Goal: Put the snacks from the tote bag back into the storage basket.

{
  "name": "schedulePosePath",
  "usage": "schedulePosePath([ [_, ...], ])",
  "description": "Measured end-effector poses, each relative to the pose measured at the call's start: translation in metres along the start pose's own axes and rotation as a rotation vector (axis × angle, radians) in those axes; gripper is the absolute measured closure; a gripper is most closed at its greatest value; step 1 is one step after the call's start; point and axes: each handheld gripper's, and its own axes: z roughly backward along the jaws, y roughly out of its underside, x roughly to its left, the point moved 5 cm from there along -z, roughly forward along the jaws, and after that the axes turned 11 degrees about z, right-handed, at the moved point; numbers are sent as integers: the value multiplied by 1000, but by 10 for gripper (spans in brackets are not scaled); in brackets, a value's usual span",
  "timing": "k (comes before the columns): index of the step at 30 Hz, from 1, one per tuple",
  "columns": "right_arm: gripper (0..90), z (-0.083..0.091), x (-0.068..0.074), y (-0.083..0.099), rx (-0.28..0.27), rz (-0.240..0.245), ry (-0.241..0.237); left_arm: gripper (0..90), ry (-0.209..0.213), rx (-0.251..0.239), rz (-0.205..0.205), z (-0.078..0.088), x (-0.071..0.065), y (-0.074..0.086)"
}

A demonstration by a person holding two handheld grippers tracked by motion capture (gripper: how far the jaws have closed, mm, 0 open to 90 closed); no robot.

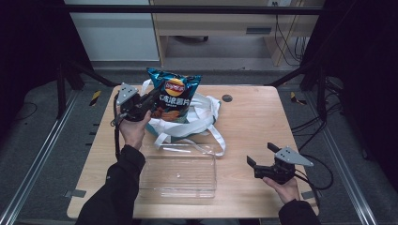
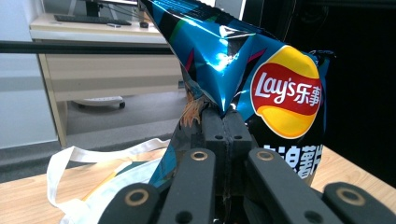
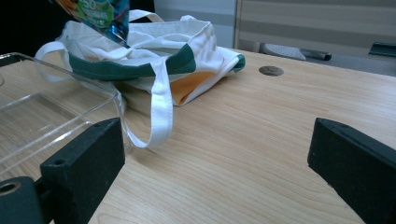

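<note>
A blue bag of crisps (image 1: 174, 93) with a red and yellow logo hangs above a white cloth bag (image 1: 192, 119) with a green rim. My left gripper (image 1: 151, 104) is shut on the crisp bag's left edge. In the left gripper view the jaws press together on the foil of the crisp bag (image 2: 252, 70), with the cloth bag (image 2: 116, 175) below. My right gripper (image 1: 261, 154) rests near the table's right front, open, with nothing between its fingers. In the right gripper view the cloth bag (image 3: 187, 51) lies ahead and a corner of the crisp bag (image 3: 100, 14) hangs at the top left.
A clear plastic tray (image 1: 178, 173) lies at the table's front middle, also seen as the tray (image 3: 42, 116) at the left of the right gripper view. The cloth bag's white straps (image 1: 213, 140) trail toward it. A round cable hole (image 1: 227, 98) sits at the back.
</note>
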Motion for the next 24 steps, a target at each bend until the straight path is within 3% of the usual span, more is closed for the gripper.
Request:
schedulePosePath([
  [9,42,-1,-3,2,9,6,10,900,24,-38,4,27,-14,-5],
  [24,44,0,-4,3,14,8,16,900,36,-66,7,54,-34,-7],
])
